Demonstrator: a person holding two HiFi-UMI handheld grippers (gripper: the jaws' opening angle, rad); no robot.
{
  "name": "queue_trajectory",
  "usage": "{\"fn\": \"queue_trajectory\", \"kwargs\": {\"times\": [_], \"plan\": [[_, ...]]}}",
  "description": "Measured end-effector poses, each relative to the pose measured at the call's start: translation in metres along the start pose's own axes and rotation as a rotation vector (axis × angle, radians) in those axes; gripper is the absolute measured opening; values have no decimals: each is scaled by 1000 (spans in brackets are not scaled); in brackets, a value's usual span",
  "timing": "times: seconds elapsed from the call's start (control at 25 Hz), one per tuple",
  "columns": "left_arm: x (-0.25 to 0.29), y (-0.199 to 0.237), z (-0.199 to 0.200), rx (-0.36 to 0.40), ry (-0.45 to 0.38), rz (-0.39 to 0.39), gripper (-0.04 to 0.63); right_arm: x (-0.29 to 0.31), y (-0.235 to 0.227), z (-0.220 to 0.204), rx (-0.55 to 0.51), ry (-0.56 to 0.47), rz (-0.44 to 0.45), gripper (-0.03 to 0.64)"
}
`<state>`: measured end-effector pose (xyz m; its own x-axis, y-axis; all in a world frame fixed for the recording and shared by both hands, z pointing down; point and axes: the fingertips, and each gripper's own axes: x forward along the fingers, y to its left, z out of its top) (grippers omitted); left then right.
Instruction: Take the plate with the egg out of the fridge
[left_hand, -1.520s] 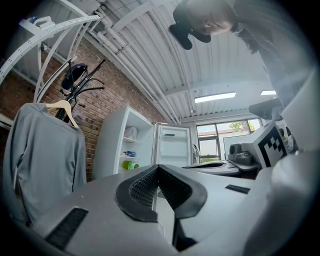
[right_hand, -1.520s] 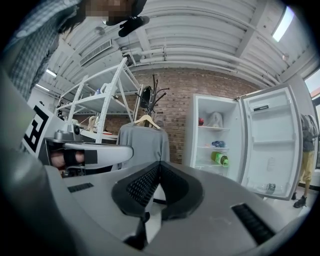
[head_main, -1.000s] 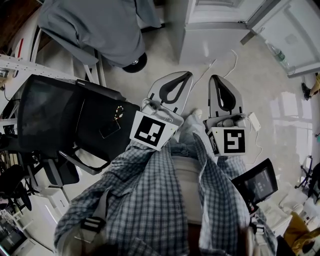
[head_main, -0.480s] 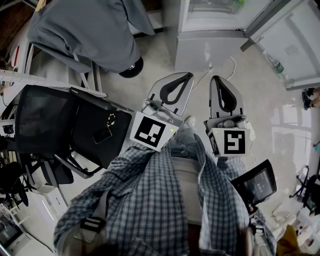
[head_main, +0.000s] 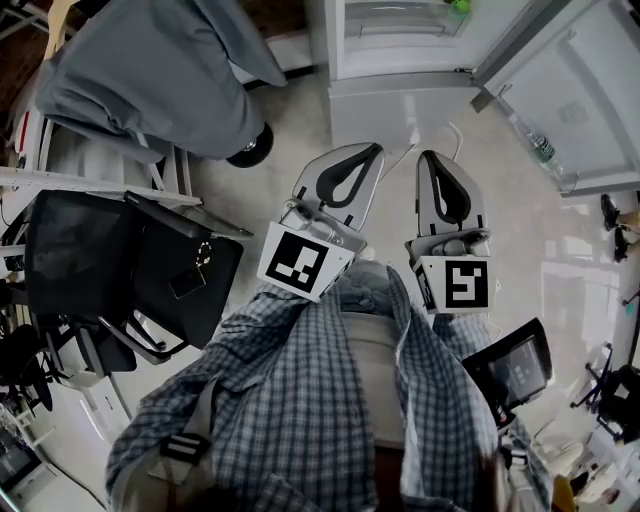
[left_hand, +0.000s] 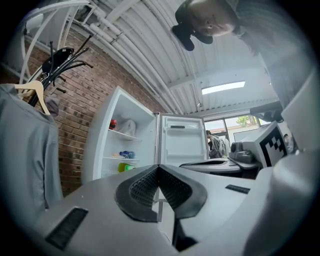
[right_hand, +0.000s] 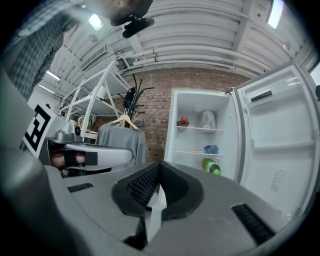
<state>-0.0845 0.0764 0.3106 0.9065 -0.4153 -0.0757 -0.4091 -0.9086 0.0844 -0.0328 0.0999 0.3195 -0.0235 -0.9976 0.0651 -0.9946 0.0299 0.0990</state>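
Short of the open fridge (right_hand: 196, 137), the left gripper (left_hand: 158, 170) and right gripper (right_hand: 160, 166) are held pointed at its shelves, each closed tip to tip with nothing gripped. The plate with the egg cannot be made out inside the fridge from this far off; a green bottle (right_hand: 212, 167) is seen on a lower shelf. The fridge is best approached squarely, clear of its door (right_hand: 280, 145), and the jaws parted before a shelf is reached.

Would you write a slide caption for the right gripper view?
Right gripper, jaws shut and empty, faces the open white fridge beside a red brick wall.
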Motion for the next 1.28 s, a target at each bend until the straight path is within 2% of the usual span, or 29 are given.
{"fn": "queue_trajectory", "kwargs": {"times": [0.2, 0.4, 0.6, 0.84, 1.08, 1.28], "plan": [[28, -8, -2, 13, -4, 16, 6, 8, -31, 4, 23, -48, 10, 6], [42, -8, -5, 11, 8, 42, 6, 9, -49, -2, 17, -44, 29, 6], [53, -23, -10, 16, 21, 10, 6, 2, -59, -4, -15, -42, 10, 6], [62, -36, -17, 8, 37, -25, 6, -6, -72, -9, 7, -44, -30, 6], [72, -38, -19, -5, 43, -39, 6, -10, -80, -22, -10, 13, -43, 6], [90, -32, -19, -12, 48, -48, 6, 3, -92, -17, 13, -9, -51, 6]]}}
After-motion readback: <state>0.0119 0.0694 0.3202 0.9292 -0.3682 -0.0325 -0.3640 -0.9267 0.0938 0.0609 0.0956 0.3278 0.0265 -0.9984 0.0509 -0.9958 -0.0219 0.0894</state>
